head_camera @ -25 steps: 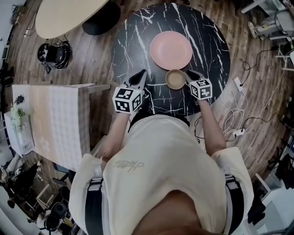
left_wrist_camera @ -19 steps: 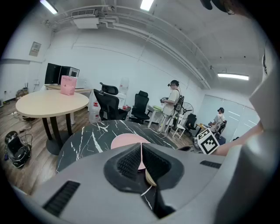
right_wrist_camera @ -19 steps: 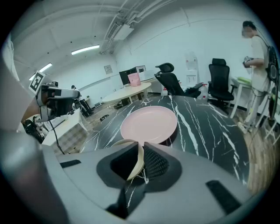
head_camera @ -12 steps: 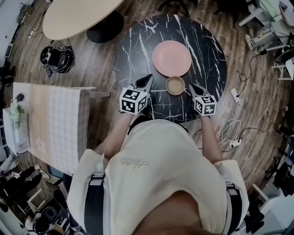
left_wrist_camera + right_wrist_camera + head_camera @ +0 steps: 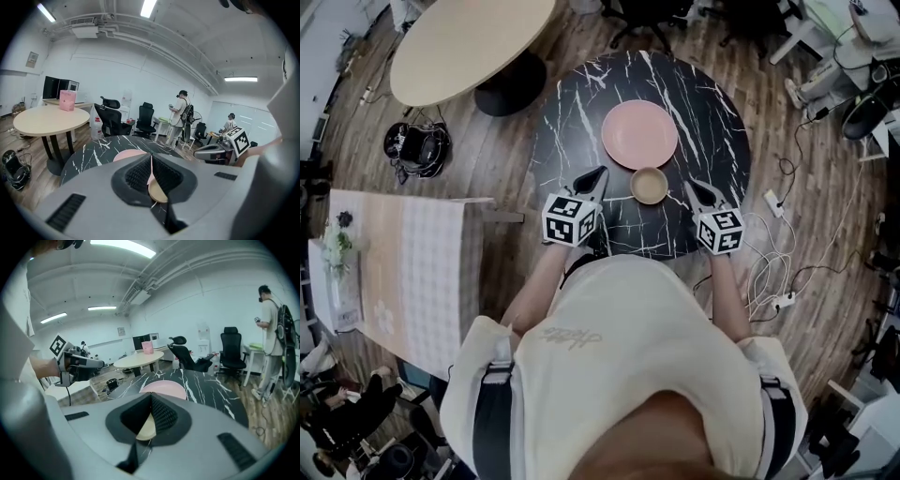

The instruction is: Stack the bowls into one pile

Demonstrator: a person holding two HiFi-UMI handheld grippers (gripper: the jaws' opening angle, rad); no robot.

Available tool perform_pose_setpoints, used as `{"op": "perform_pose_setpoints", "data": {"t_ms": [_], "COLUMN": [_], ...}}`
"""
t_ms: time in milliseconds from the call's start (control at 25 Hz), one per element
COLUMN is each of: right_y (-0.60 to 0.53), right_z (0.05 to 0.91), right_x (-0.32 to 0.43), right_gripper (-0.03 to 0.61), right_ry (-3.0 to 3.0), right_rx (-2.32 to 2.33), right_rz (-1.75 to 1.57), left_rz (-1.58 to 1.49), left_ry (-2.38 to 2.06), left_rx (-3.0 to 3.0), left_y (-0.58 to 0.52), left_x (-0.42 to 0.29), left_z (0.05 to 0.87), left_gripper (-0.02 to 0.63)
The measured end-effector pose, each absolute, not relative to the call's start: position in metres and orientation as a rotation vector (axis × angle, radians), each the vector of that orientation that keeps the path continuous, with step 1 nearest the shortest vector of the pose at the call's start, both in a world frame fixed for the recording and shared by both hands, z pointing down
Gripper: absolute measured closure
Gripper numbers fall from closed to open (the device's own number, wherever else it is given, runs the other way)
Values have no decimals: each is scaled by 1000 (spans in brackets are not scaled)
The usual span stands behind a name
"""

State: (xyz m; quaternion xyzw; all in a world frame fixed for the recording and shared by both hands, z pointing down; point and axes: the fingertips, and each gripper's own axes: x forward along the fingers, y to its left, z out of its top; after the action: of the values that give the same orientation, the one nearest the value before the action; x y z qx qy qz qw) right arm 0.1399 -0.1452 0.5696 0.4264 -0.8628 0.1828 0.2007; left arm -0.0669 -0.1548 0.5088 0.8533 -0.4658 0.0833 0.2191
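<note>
Flanking the tan bowl point(image 5: 650, 186) with left hand-held gripper point(image 5: 598, 173) and right hand-held gripper point(image 5: 689, 186) both closed and empty, we judge one must open to lift it onto the pink dish point(image 5: 639, 134).

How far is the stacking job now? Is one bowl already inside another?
Done: nothing yet. The small tan bowl stands on the black marble table beside the wide pink bowl, not in it. In hand: nothing. The left gripper and right gripper flank the tan bowl, jaws together and empty. Left: probably grasp the tan bowl and set it in the pink one.
</note>
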Motion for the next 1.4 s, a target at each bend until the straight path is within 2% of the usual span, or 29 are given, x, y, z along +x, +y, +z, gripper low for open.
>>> {"op": "perform_pose_setpoints", "data": {"t_ms": [480,1120,1400], "right_y": [-138,-140,-145], "right_z": [465,364,348], "right_x": [127,120,118], "right_gripper": [572,572,572], "right_ry": [-2505,-2665,-2710], "right_rx": [1146,1286,1297], "right_rz": [119,-36,-117], "left_rz": [180,74,7], "left_ry": [-1298,-1329,-1352], "left_rx": [2463,2589,2620], "left_y": [-165,-187,-201], "left_x": [-56,-48,-43], "left_z": [466,404,378], "left_gripper": [593,594,593]}}
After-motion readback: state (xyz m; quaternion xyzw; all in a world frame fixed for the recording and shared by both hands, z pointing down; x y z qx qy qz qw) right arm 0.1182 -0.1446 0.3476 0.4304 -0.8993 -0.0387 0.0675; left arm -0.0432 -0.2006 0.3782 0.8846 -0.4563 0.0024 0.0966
